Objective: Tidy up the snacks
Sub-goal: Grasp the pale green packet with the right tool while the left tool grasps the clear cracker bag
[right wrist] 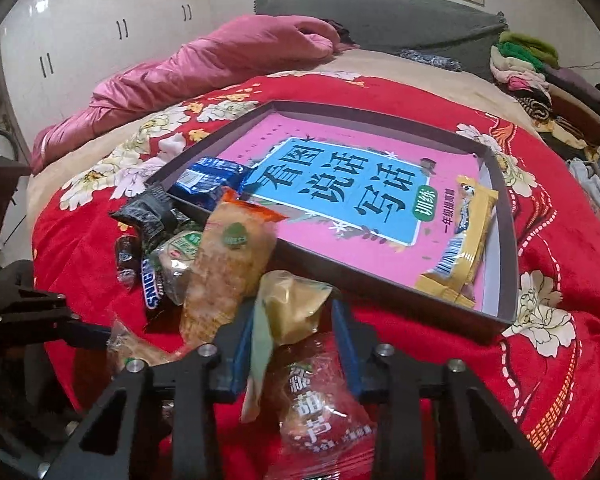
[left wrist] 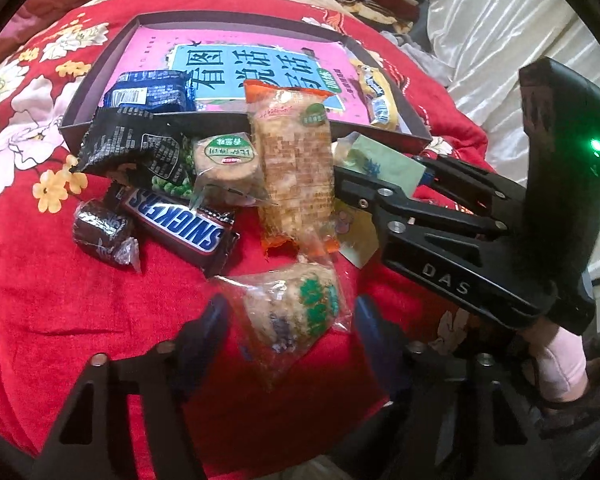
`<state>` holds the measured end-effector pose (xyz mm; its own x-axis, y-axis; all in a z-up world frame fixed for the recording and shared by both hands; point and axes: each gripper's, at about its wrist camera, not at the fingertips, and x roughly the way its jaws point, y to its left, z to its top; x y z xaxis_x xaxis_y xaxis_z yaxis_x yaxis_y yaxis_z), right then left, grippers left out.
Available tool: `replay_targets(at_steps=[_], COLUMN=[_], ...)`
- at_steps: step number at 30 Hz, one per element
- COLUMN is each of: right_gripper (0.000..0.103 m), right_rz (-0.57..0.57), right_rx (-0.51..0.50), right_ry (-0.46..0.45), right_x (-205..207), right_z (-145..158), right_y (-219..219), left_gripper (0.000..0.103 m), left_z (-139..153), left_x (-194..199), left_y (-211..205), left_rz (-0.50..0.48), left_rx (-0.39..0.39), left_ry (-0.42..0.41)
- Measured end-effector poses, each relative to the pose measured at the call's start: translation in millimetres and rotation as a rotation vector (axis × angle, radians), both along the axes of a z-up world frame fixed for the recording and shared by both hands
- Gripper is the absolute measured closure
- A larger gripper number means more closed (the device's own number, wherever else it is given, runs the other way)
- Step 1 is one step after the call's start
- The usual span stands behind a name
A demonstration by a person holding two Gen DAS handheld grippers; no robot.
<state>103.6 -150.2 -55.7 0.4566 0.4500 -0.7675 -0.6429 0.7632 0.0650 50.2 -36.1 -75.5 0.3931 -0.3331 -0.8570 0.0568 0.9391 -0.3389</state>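
Right gripper (right wrist: 294, 334) clamped on pale green packet (right wrist: 290, 308); left gripper (left wrist: 288, 320) spread wide. Light, crinkly, slippery; best pinched mid-body.

Snack pile (left wrist: 228, 176) lies before the tray (left wrist: 416, 136), on the blanket (left wrist: 40, 280).

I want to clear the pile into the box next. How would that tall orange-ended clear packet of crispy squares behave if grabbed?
The tall orange-ended clear packet of crispy squares probably holds its shape, since its block looks rigid. It leans on the dark shallow box, so it may topple. The glossy film looks slippery, and the contents likely crumble if squeezed.
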Motion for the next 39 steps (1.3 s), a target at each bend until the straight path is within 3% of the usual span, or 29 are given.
replay_targets(at_steps=[10,18,21,22,26,30,34,39], right_gripper=[0.074,0.075,0.089,0.089,0.089,0.087,0.069,0.066], right_rz=[-0.053,-0.103,-0.134,-0.137,-0.172,-0.145,-0.114,-0.065], right_rx=[0.142,0.262,0.337,0.356,0.276,0.325,0.252,0.172], right_ry=[0.053,0.076,0.067,0.065,0.056,0.121,0.141,0.129], right_x=[4.7,5.3,6.9,7.3,11.5,12.4,10.2,7.7], right_z=[11.7,21.9,29.6,30.8,26.4,22.3,12.9,5.0], right_y=[-26.2,-49.7,-63.3,-66.7,-66.8,-65.8,-51.0,-31.4], left_gripper=[0.054,0.057,0.057,0.057,0.057,0.057,0.057,0.057], left_z=[-5.1,-1.2,4.6,6.4,9.5,8.4,9.4,8.4], left_x=[4.6,1.5,0.8,0.8,0.9,0.8,0.1,-1.0], left_y=[0.1,2.8,4.6,5.0,4.8,4.1,4.3,4.6], left_rz=[-0.008,-0.009,-0.009,-0.010,-0.013,-0.015,-0.015,-0.016], left_rx=[-0.023,-0.044,-0.056,-0.059,-0.060,-0.062,-0.062,-0.063], left_ry=[0.015,0.001,-0.011,-0.016,-0.025,-0.019,-0.020,-0.014])
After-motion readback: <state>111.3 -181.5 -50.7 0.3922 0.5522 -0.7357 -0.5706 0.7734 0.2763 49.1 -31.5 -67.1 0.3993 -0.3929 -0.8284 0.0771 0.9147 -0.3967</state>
